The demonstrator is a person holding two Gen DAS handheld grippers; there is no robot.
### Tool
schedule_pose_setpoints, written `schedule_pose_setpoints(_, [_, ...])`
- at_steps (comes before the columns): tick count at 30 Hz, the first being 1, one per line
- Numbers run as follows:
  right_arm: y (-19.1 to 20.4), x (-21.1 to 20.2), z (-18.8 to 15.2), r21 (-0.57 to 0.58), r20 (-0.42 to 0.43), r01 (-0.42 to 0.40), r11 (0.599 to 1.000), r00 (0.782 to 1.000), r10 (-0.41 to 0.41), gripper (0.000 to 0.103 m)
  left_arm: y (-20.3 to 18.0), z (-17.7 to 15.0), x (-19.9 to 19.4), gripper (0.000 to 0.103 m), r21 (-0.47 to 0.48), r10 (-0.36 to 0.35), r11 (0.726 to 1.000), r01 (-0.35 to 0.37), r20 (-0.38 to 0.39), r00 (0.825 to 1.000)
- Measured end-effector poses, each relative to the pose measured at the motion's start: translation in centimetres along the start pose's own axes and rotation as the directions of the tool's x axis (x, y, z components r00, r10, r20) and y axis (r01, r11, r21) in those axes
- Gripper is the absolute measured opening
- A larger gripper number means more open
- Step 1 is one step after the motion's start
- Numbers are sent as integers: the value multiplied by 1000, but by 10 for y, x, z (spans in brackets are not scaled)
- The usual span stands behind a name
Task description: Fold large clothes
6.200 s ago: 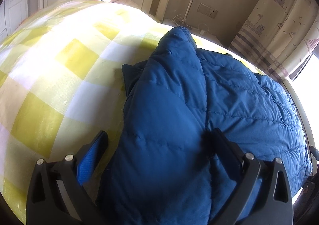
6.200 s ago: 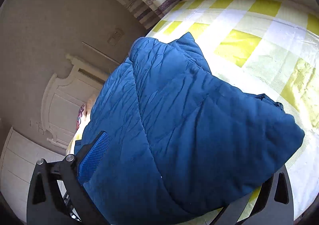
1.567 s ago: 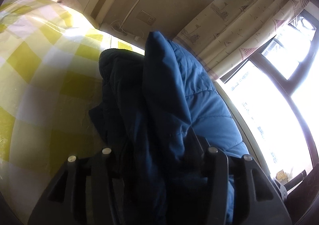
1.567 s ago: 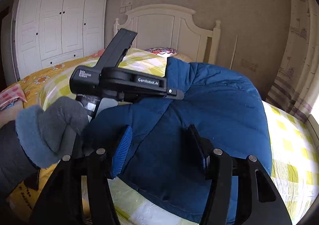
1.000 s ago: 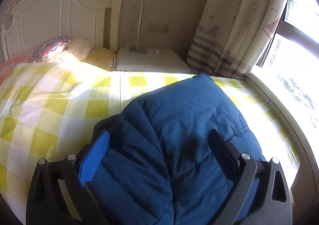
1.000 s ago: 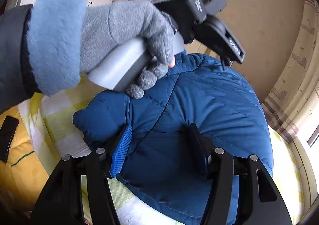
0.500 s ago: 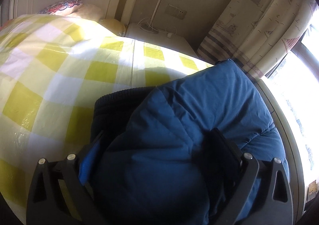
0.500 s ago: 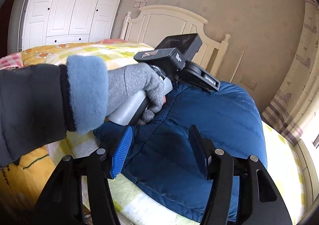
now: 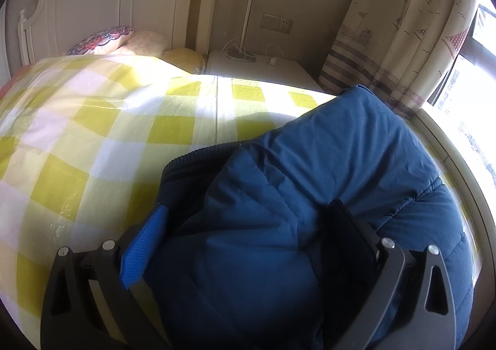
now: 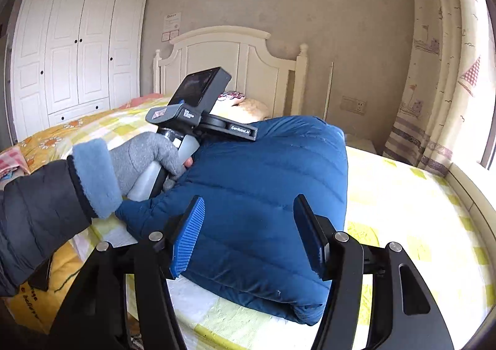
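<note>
Right gripper (image 10: 248, 232) hung open, clear of the folded blue jacket (image 10: 266, 195) near the bed's (image 10: 418, 210) window-side edge; left gripper (image 9: 248, 241) straddled its bulk, apparently pressing. Next: flatten the bundle.

Blue jacket (image 9: 325, 182) running off the bottom edge in the left wrist view, underside buried against the bed (image 9: 93, 139). Left gripper (image 10: 217, 130) fingertips lost behind the padding in the right wrist view. Grip there impossible to call. Left hand (image 10: 145, 161) cut at the sleeve (image 10: 34, 219) by the frame. Wall notice (image 10: 172, 26) too small to read.
</note>
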State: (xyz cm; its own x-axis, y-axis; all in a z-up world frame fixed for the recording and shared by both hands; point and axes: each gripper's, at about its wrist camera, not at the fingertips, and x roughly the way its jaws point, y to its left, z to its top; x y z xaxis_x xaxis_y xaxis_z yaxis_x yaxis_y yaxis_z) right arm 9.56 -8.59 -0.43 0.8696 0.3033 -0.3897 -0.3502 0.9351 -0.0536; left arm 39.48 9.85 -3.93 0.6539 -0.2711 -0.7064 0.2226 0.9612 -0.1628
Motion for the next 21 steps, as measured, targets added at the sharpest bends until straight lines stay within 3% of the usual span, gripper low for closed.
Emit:
schedule_pose_setpoints(1, [-5, 2, -1, -4, 1, 1, 1000, 1000, -1, 57, 0, 0, 0, 101, 0, 1, 1000, -1, -1, 1000])
schedule_pose_setpoints(2, [-8, 15, -8, -20, -64, -14, 1000, 998, 13, 57, 0, 0, 0, 101, 2, 2, 1000, -2, 0, 1000])
schedule_pose_setpoints(3, [-11, 38, -22, -31, -188, -74, 997, 980, 67, 60, 0, 0, 0, 101, 4, 1, 1000, -1, 1, 1000])
schedule_pose_setpoints(5, [-17, 39, -31, -44, -171, -132, 990, 978, 123, 61, -1, -1, -2, 101, 12, 3, 1000, -3, 8, 1000])
schedule_pose_setpoints(7, [-24, 39, -11, -59, -242, -191, 980, 955, 172, 60, -3, -2, -3, 101, 29, 31, 999, -31, 14, 999])
schedule_pose_setpoints(8, [-30, 38, 3, -85, -235, -194, 977, 957, 170, 60, -4, -1, -4, 101, 39, 45, 998, -45, 16, 999])
schedule_pose_setpoints(11, [-65, 45, 52, -109, -91, -119, 987, 990, 110, 60, -5, -1, -6, 101, 44, 59, 997, -60, 22, 998])
schedule_pose_setpoints(14, [-102, 96, 95, -33, -60, -156, 987, 986, 154, 60, -5, -4, -13, 101, 34, 106, 994, -108, 54, 993])
schedule_pose_setpoints(18, [-127, 186, 135, 10, -182, -171, 985, 968, 170, 60, -8, -8, -21, 101, 46, 181, 982, -185, 76, 980])
schedule_pose_setpoints(21, [-123, 242, 139, -6, -270, -214, 977, 941, 204, 60, -6, -5, -17, 101, 45, 166, 985, -169, 61, 984])
